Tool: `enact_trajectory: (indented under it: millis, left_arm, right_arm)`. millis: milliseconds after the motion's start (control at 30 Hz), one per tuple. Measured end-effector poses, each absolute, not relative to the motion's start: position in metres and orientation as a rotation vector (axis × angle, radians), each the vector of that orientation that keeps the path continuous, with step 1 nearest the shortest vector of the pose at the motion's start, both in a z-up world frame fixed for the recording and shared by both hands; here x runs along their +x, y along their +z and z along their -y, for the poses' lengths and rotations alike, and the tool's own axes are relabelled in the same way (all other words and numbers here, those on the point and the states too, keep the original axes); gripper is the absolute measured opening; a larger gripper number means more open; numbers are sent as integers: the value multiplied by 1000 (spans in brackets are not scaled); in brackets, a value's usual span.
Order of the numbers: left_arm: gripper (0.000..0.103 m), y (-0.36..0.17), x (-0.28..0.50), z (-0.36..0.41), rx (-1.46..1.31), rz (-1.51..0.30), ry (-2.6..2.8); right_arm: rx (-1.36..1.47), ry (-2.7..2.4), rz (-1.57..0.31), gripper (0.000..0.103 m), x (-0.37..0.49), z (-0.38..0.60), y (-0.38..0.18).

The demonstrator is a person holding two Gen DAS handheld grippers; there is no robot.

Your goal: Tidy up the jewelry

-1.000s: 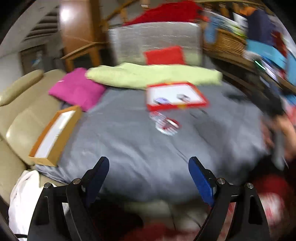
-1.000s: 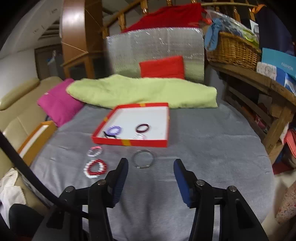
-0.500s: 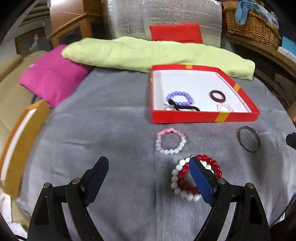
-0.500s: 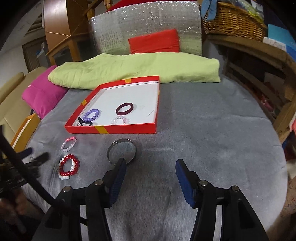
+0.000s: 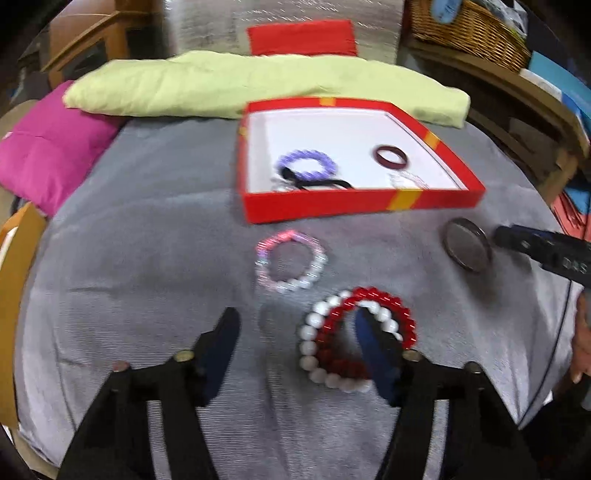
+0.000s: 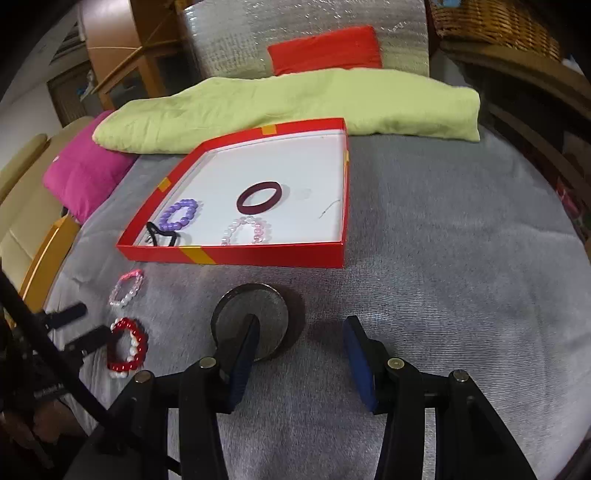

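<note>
A red tray (image 5: 354,206) (image 6: 229,254) on the grey table holds a purple bead bracelet (image 5: 308,166) (image 6: 179,216), a maroon bangle (image 5: 390,157) (image 6: 258,197), a black hair tie and a clear pink bracelet (image 6: 245,230). A pink-white bracelet (image 5: 290,264) (image 6: 127,288), a red-and-white bead bracelet (image 5: 354,339) (image 6: 127,347) and a grey metal bangle (image 5: 467,249) (image 6: 251,319) lie in front of the tray. My left gripper (image 5: 295,328) is open, its right finger inside the red-and-white bracelet. My right gripper (image 6: 301,341) is open, its left finger inside the metal bangle.
A green cushion (image 6: 288,107), a magenta pillow (image 5: 51,155) and a small red cushion (image 6: 327,50) lie behind the tray. A wicker basket (image 5: 469,33) stands on a wooden shelf at the right. An orange-edged box (image 6: 48,258) sits at the left.
Both grippers have moved forward and down. The left one now reaches the red-and-white bracelet; the right one now reaches the metal bangle.
</note>
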State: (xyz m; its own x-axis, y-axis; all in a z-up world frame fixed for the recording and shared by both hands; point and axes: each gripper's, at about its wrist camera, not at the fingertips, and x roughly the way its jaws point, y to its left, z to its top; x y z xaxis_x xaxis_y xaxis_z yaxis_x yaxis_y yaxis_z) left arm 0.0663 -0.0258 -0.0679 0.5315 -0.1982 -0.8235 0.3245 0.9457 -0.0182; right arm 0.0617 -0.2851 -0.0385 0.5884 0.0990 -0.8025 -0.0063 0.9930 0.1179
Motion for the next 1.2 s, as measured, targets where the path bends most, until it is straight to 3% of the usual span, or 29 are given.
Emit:
enact_trajectory:
  millis: [167, 367, 400, 833, 1200]
  left_arm:
    - [34, -71, 67, 35, 158, -980, -367]
    - [10, -71, 77, 37, 145, -965, -384]
    - [10, -69, 80, 37, 140, -954, -384]
    - [10, -31, 84, 13, 33, -829, -398]
    - [10, -17, 77, 33, 88, -740, -401]
  right_arm:
    - [112, 55, -983, 50, 69, 281, -49]
    - [95, 34, -993, 17, 72, 274, -54]
    - [99, 42, -995, 5, 72, 273, -53]
    - [228, 224, -875, 4, 59, 262, -26]
    - [92, 141, -842, 4, 62, 236, -21]
